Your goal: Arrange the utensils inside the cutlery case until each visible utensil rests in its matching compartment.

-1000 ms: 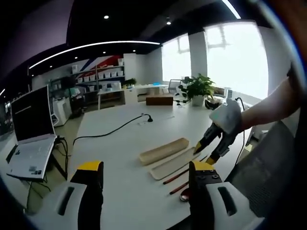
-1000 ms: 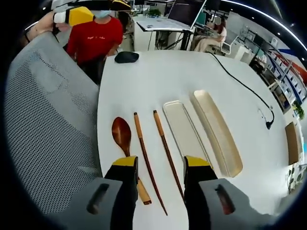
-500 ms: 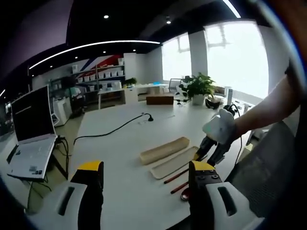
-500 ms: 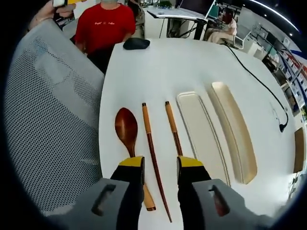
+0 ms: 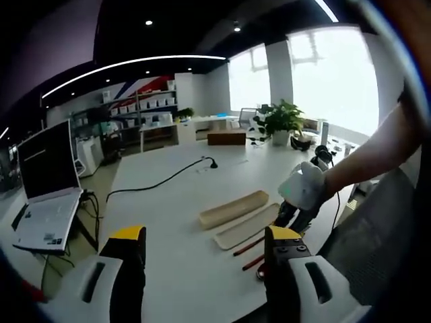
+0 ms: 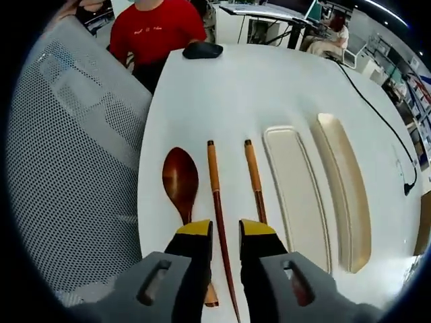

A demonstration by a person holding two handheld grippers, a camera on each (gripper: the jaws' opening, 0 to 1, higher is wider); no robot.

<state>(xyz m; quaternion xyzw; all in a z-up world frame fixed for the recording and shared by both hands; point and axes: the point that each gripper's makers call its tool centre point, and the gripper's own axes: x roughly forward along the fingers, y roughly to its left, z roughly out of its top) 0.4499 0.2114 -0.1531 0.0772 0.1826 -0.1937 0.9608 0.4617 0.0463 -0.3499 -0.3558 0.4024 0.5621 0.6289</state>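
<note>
The right tool (image 6: 224,229) hangs low over the white tabletop (image 6: 222,94), its jaws narrow around 1 chopstick (image 6: 218,195) – spoon (image 6: 180,180) left, second chopstick (image 6: 254,178) and 2 case trays (image 6: 296,195) right. The left tool (image 5: 202,243) is wide, holding nothing

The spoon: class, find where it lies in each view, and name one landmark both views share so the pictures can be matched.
Left gripper view: the spoon peeks out at lower right, beside the left gripper's right jaw.
Right gripper view: the spoon lies left of the two chopsticks, above the right gripper.
Shared landmark: the flat lid beside the deeper case.
</note>
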